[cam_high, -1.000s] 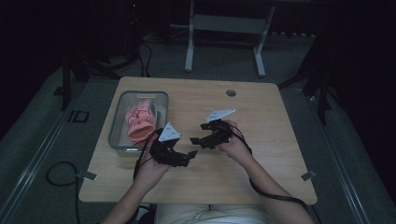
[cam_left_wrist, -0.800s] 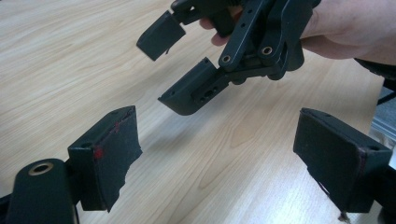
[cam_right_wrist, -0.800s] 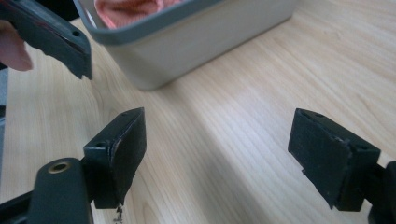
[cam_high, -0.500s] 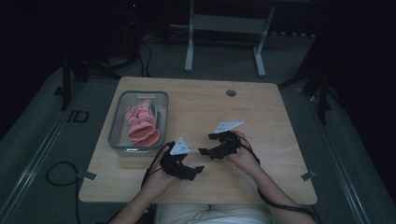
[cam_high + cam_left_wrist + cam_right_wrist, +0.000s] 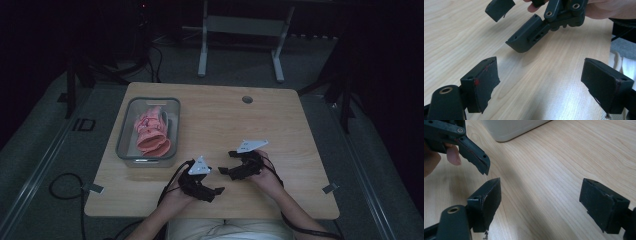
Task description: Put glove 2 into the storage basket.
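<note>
Both the left gripper (image 5: 216,192) and the right gripper (image 5: 223,170), jaws apart and empty, have retreated to the tabletop's (image 5: 280,120) near edge, leaving the pink glove (image 5: 151,131) in the tray (image 5: 123,136), so the placing seems finished.

Both forearms entered from the near edge, and the left gripper (image 5: 215,190) and right gripper (image 5: 224,162) were held low, close together and facing one another across a small gap, each topped by a grey three-cornered plate. In the left gripper view the left gripper's jaws stood wide apart with nothing between them, and the right gripper (image 5: 510,27) appeared just ahead, jaws spread, gripped by the right hand (image 5: 599,10). In the right gripper view its own jaws were likewise wide apart and unloaded, with one jaw of the left gripper (image 5: 475,157) and a fingertip of the left hand (image 5: 452,153) at upper left.
</note>
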A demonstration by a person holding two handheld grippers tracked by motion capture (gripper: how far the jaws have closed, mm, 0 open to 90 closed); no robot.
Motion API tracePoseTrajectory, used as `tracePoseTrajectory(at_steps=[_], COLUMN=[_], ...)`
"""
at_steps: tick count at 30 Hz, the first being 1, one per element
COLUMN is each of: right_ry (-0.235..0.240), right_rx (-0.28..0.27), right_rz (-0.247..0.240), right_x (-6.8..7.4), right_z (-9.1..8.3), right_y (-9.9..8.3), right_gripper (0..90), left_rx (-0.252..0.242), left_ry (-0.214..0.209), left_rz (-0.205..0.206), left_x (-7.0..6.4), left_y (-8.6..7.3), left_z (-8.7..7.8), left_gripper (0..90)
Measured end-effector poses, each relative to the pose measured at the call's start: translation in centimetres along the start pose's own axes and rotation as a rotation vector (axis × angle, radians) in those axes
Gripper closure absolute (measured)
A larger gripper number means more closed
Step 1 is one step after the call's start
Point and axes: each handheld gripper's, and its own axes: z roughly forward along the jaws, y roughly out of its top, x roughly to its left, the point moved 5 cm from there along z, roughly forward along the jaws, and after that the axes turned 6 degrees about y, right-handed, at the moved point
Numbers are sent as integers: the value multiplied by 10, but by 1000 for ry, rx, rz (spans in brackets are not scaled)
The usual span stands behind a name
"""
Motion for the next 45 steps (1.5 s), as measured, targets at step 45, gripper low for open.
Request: tracePoseTrajectory(at_steps=[45], right_ry=[-50], right_rx=[-32], right_rz=[-5], right_x=[4], right_z=[-23], right_y=[-51], right_gripper=[156], left_rx=[43], left_ry=[19], left_rz=[126], left_x=[-16], left_y=[-25], left_z=[24], left_gripper=[34])
